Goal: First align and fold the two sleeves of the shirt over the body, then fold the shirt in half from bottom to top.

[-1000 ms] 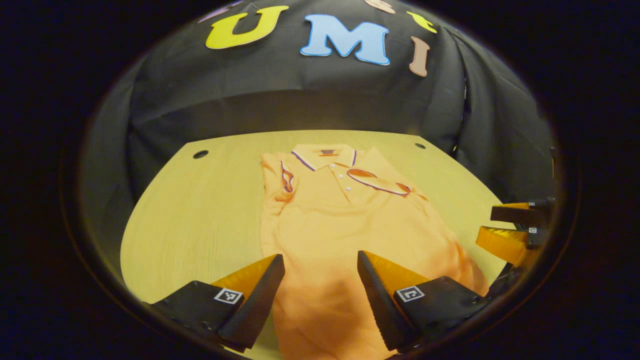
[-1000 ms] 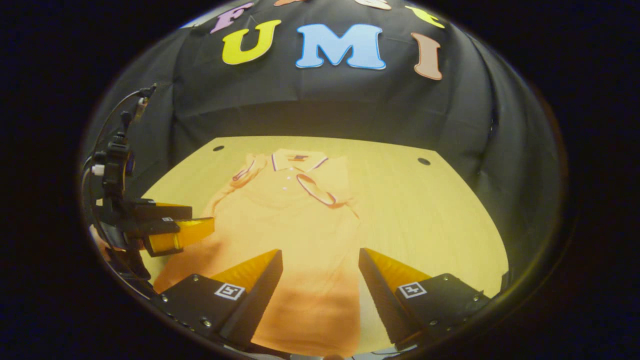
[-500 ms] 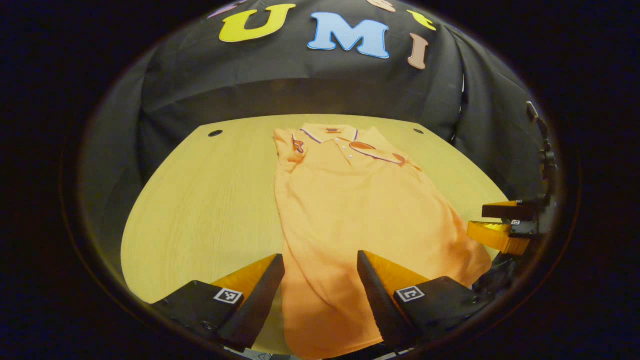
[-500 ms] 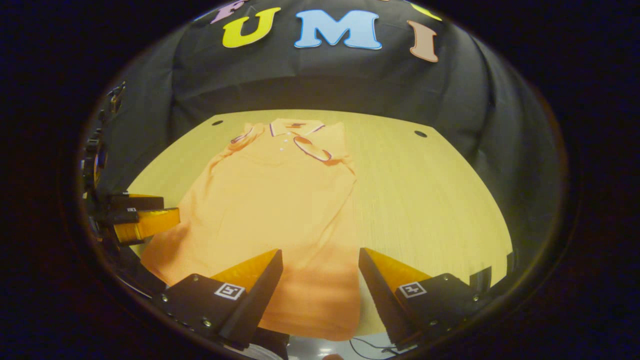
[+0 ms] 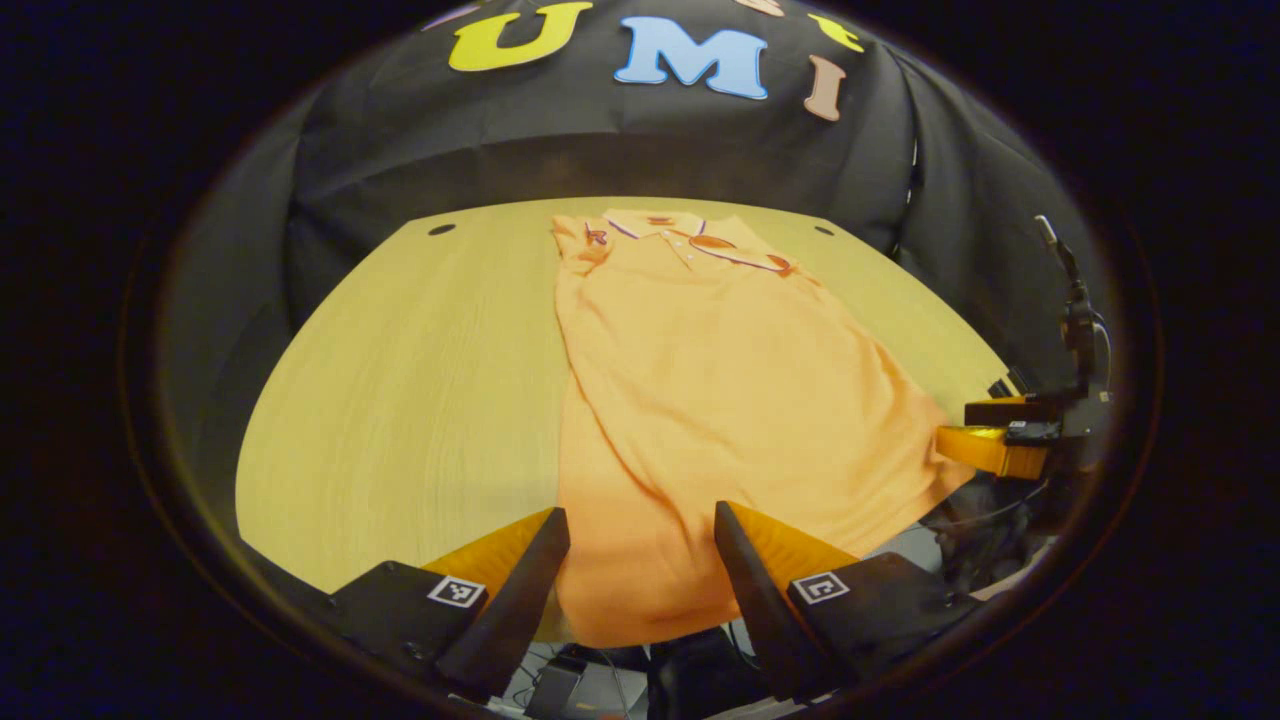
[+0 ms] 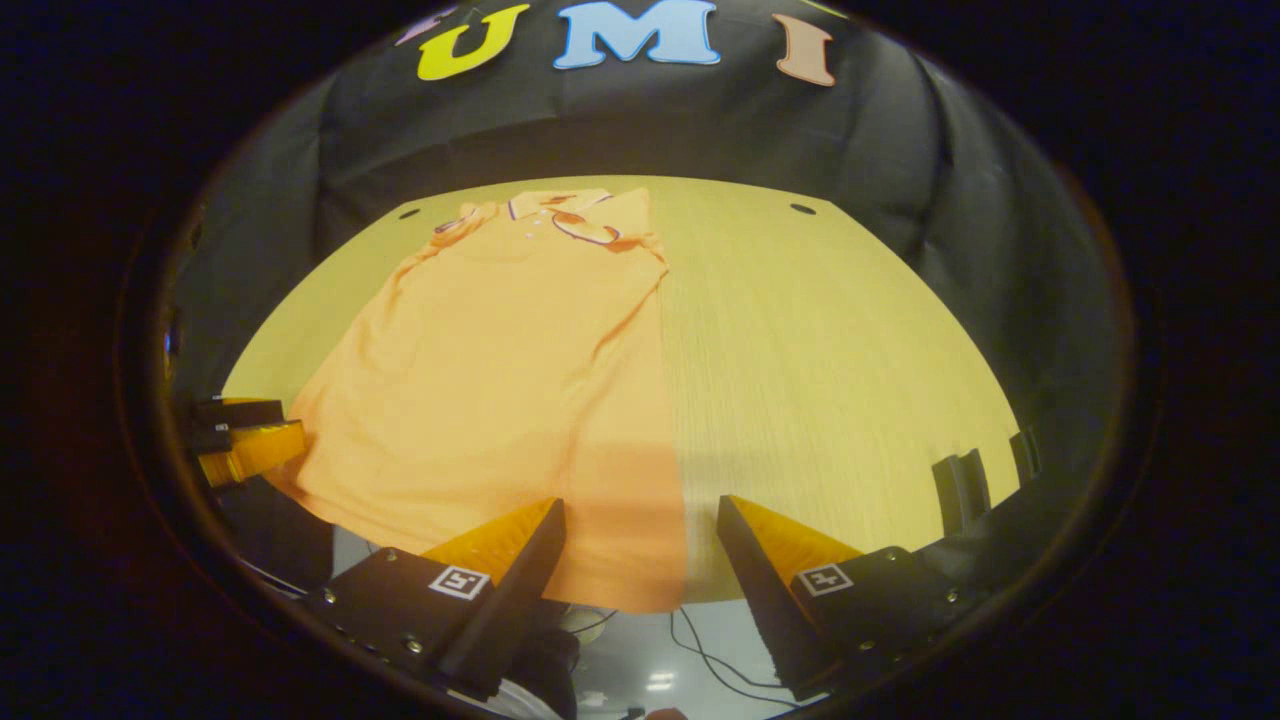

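— Where are your claws right now?

— My left claw (image 5: 640, 560) and right claw (image 6: 640, 555) both gape wide, gripping nothing, poised over the near hem of the orange short-sleeved polo shirt (image 5: 720, 400).

— And the shirt itself?

— It lies flat on the pale wooden counter (image 6: 830, 370), hem at the near edge, collar far off.

— Progress?

— Both trimmed sleeves (image 5: 740, 250) look folded onto the chest. I judge the bottom-to-top fold remains.

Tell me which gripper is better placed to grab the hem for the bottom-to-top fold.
Left, narrowly. The left gripper is open with the shirt's hem filling the gap between its fingers. The right gripper is open too, but bare table shows in part of its gap.
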